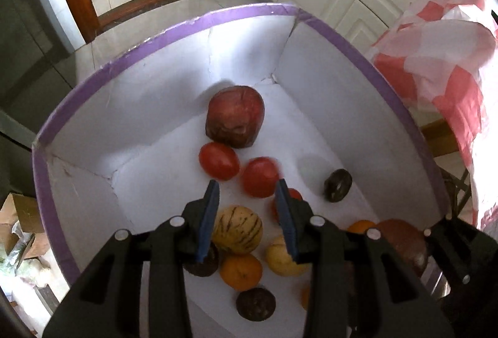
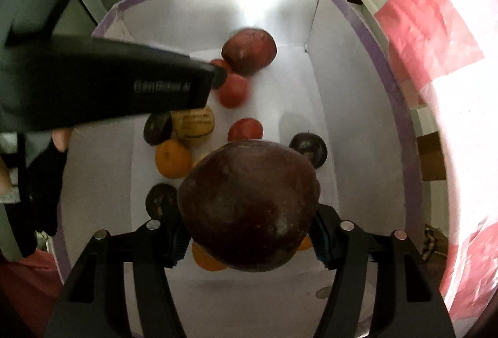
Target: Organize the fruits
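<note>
Inside the white box (image 1: pixel 174 95) with the purple rim, the right tongs (image 2: pixel 249 240) are clenched on a large dark red pomegranate (image 2: pixel 249 207), held above the loose fruit. Beside them the left tongs (image 1: pixel 247 191) hang released over a tomato (image 1: pixel 260 177), nothing between their pads; another pomegranate (image 1: pixel 235 117) lies at the far wall.
</note>
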